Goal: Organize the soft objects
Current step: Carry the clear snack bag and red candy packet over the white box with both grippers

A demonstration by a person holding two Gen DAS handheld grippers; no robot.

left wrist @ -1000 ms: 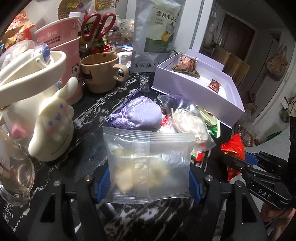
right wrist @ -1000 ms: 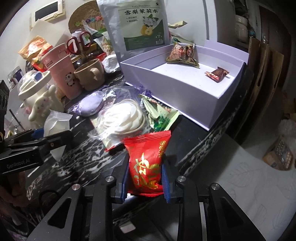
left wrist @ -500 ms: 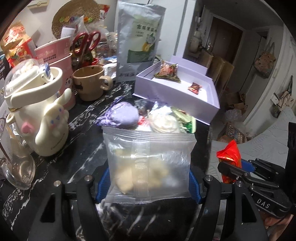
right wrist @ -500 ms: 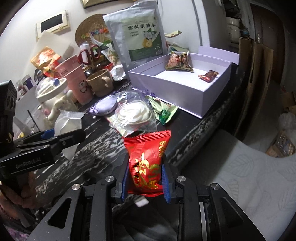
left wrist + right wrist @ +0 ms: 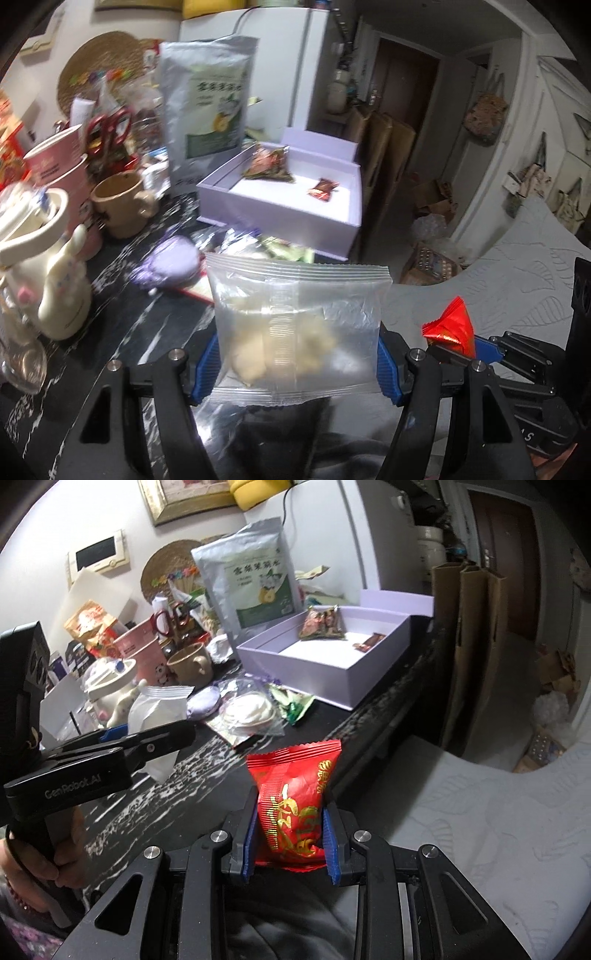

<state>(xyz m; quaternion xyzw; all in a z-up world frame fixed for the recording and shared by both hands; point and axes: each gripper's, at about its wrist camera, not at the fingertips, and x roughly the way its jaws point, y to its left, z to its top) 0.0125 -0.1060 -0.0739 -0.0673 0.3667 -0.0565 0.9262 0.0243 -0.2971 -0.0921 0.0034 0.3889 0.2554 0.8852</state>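
a: cluttered black marbled counter (image 5: 207,764) is filling the left side, mugs and a silver pouch (image 5: 207,110) crowding the back, a pale quilted bed lying off to the right. the lilac box (image 5: 280,218) is sitting open at the counter's far end with two wrapped snacks inside.

b: and both tools are carrying something?

a: yes. the left gripper (image 5: 297,363) is clamping its jaws on the clear packet (image 5: 295,325) by its side edges, held up off the counter. the right gripper (image 5: 290,843) is squeezing the red packet (image 5: 295,805) at its lower half, also in the air, out past the counter's edge.

b: how are they handling?

a: both are looking light, crinkly and slippery; the contents are probably crushable, so gripping the sealed edges is seeming safer than the middle.

b: room to move?

a: the box floor is mostly bare, and its near wall is needing clearing first. loose packets (image 5: 251,710) are lying just before it.
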